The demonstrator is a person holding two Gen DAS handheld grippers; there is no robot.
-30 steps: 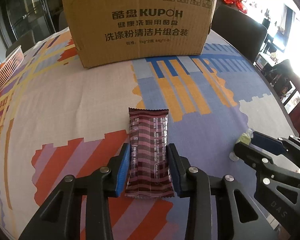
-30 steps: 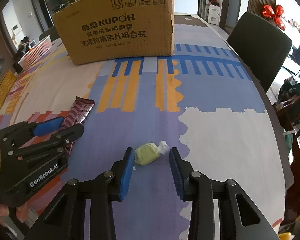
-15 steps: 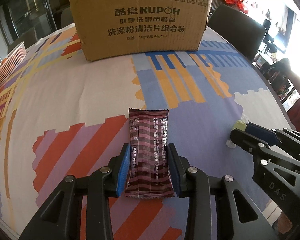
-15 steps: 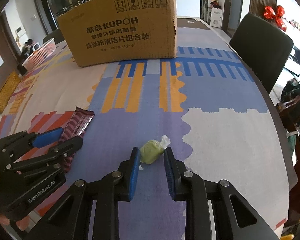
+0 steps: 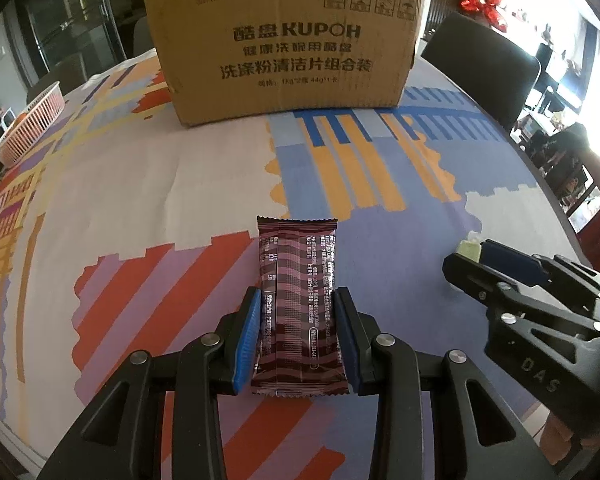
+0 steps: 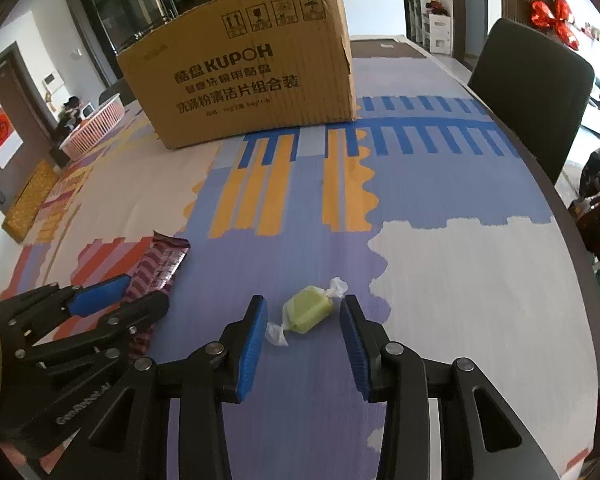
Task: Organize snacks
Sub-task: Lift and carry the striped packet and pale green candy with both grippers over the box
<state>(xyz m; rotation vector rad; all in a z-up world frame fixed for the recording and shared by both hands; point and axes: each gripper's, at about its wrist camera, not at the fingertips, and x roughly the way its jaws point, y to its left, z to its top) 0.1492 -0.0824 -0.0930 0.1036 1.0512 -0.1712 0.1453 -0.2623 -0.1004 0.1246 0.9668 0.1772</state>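
Note:
My left gripper is shut on a dark purple striped snack bar, whose far end sticks out ahead of the fingers. In the right wrist view the same bar shows at the left in that gripper. A small yellow-green wrapped candy lies on the patterned tablecloth. My right gripper straddles it, and its jaws are opening with gaps between the pads and the candy. The left wrist view catches the candy at the tips of my right gripper.
A large brown cardboard box stands at the back of the table. A pink basket sits at the far left edge. A dark chair stands by the right side, where the table edge curves.
The right jaws closed in on the candy half a second ago and have now spread apart again, leaving it on the cloth. The left gripper has kept its hold on the bar.

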